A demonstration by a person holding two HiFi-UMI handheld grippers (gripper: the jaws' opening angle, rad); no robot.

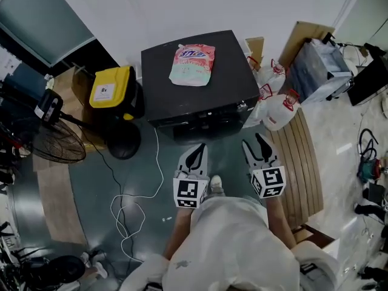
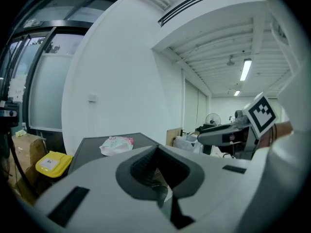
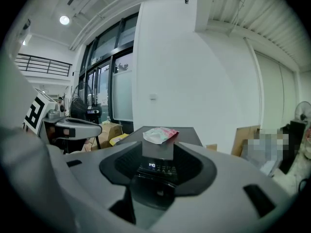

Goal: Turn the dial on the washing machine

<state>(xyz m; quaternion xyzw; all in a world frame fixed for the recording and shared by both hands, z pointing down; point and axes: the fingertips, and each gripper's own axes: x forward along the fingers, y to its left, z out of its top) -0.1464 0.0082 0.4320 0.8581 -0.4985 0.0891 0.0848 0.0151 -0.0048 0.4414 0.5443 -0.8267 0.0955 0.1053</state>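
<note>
Pale shirt [image 1: 230,241]; white left hand-held gripper [image 1: 199,147] and right hand-held gripper [image 1: 257,138], black-padded, with black-and-white marker cubes [image 1: 190,193].

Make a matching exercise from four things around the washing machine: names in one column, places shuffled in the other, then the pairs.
Things:
1. pink pouch
2. yellow bin
3. floor fan
4. white bags

Places, as the head view shows them:
A. far left, on the floor
B. on top of the washing machine
C. just right of the machine
D. just left of the machine

Pairs: 1-B, 2-D, 3-A, 4-C
</note>
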